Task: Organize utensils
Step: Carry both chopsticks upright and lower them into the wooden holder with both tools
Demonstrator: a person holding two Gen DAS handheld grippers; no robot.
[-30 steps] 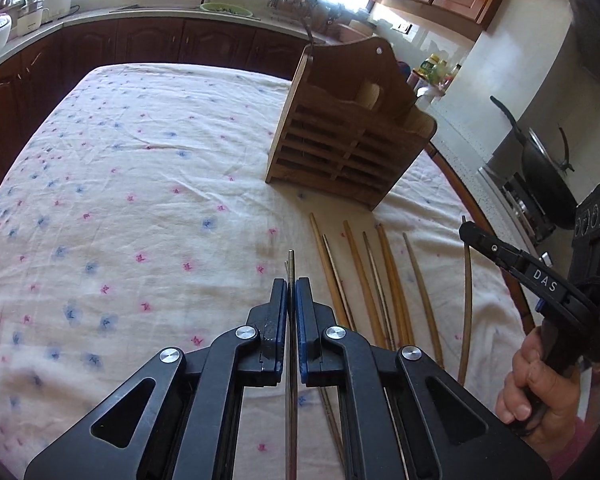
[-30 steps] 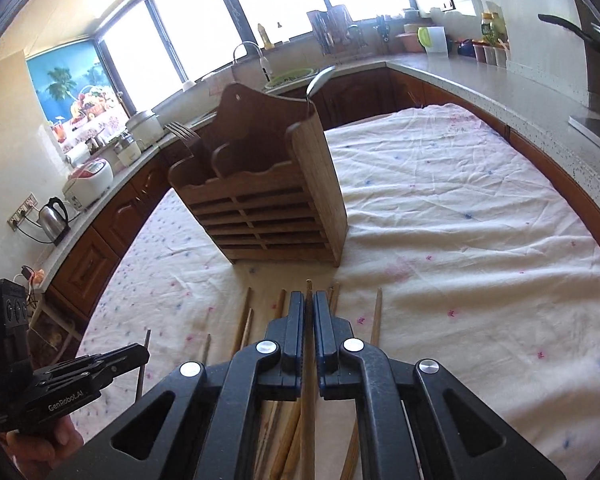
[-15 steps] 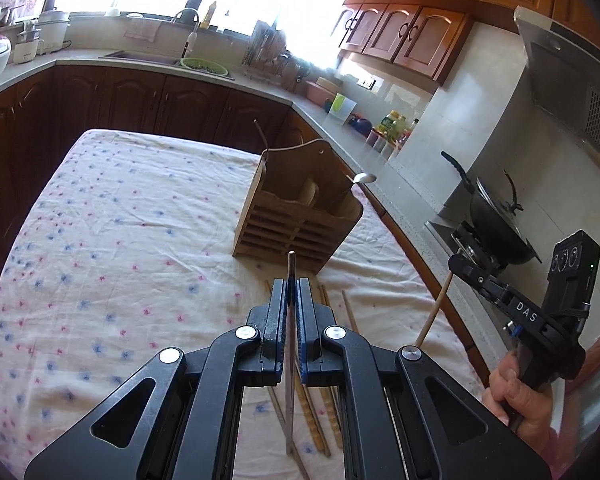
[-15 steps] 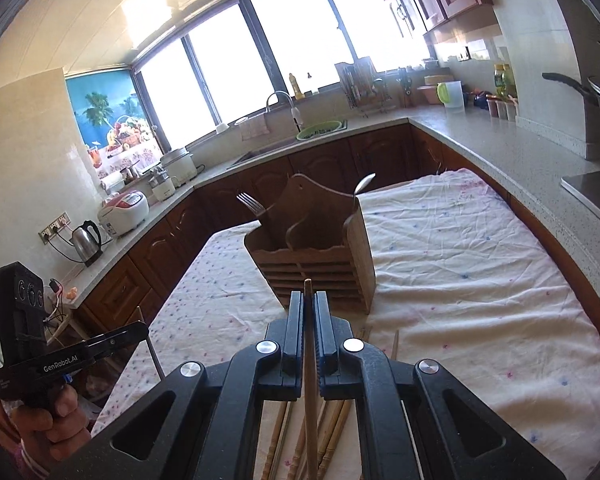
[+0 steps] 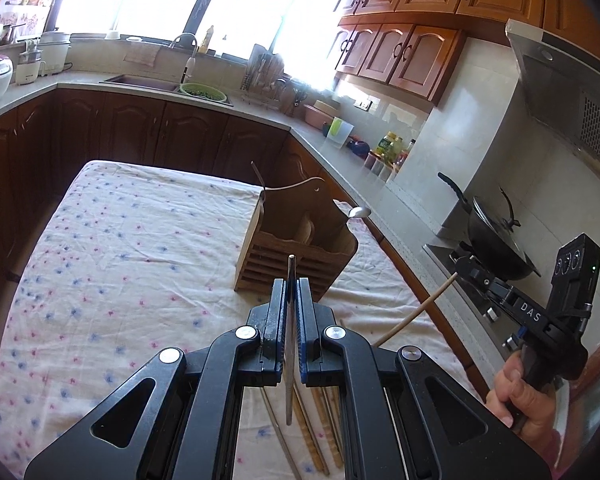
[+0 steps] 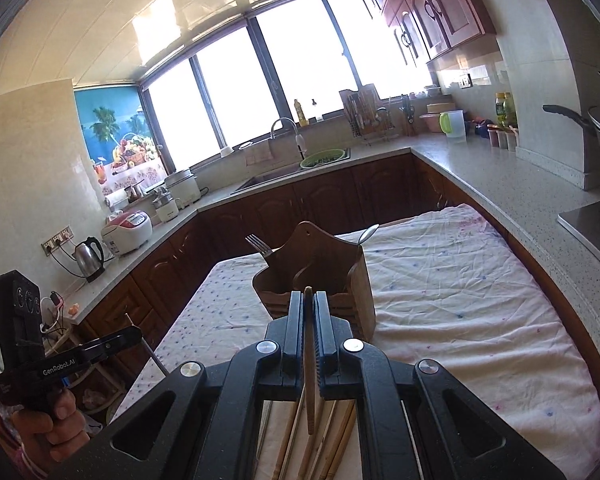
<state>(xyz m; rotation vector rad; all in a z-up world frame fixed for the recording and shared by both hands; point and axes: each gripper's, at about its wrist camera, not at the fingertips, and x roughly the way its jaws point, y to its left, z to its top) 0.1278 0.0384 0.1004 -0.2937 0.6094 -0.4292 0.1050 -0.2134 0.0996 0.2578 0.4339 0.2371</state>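
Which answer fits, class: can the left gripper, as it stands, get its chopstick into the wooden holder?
Probably yes. The left gripper, shut on a grey chopstick, is lifted off the cloth, facing the wooden holder. Its top is open; only a fork and spoon stand inside.

both wrist cams high, sharing caddy

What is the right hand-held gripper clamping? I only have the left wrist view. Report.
Observer: The right hand-held gripper is shut on a wooden chopstick, tip aimed at the wooden holder.
Operator: Name the thin thing sticking up at the holder's back.
Observer: A fork, tines up.
Operator: Describe my own stick from outside.
Observer: The left hand-held gripper grips a metal chopstick that slants down below it.
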